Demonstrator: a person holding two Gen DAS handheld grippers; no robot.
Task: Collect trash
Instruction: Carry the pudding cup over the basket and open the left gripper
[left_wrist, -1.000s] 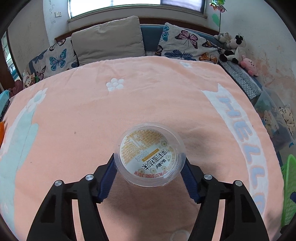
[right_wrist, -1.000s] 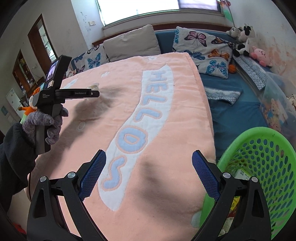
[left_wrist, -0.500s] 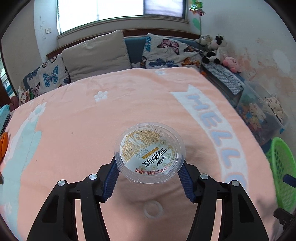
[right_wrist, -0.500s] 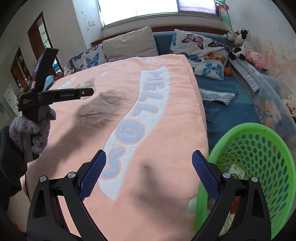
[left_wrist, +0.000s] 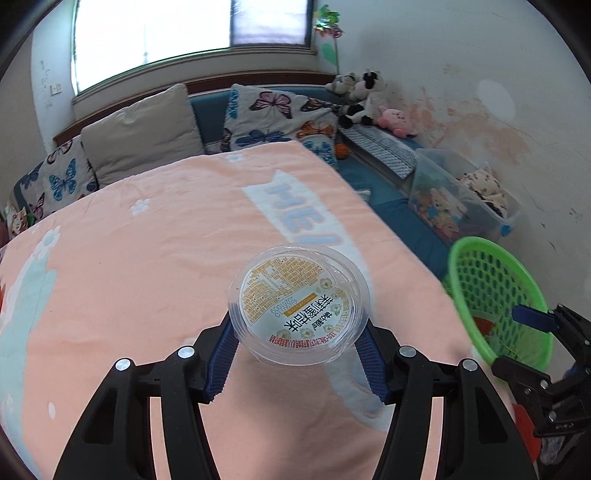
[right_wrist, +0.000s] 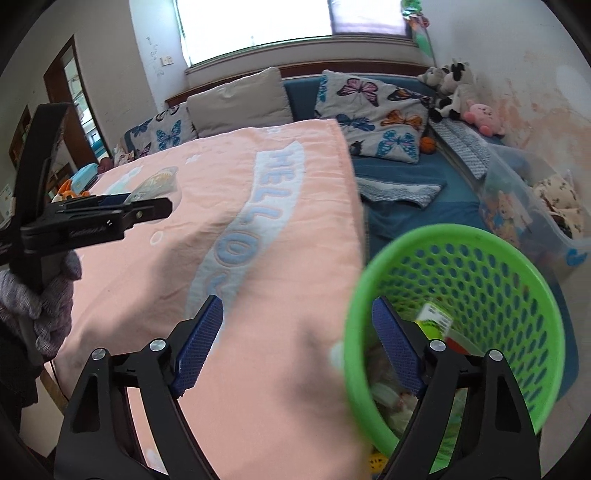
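A clear plastic cup (left_wrist: 299, 302) with a printed yellow-and-white lid is held above the peach blanket (left_wrist: 147, 277), with my left gripper (left_wrist: 297, 332) shut on its sides. From the right wrist view the same cup (right_wrist: 159, 182) and left gripper (right_wrist: 147, 206) hang over the bed at the left. A green mesh basket (right_wrist: 461, 236) stands beside the bed with a green-and-white carton (right_wrist: 434, 317) and other trash inside. My right gripper (right_wrist: 295, 314) hovers at the basket's near rim, its jaws closing. The rim shows between them with no pad pressing on it. The basket (left_wrist: 491, 266) also appears at the right of the left wrist view.
Butterfly pillows (left_wrist: 280, 114) and a beige pillow (left_wrist: 144, 133) line the head of the bed. Stuffed toys (left_wrist: 369, 96) and a clear storage box (left_wrist: 454, 195) sit along the right wall. A gloved hand (right_wrist: 48, 295) grips the left tool.
The left gripper carried the cup to the right toward the bed's edge, bringing the basket into its view. The right gripper moved closer to the basket and its jaws narrowed.
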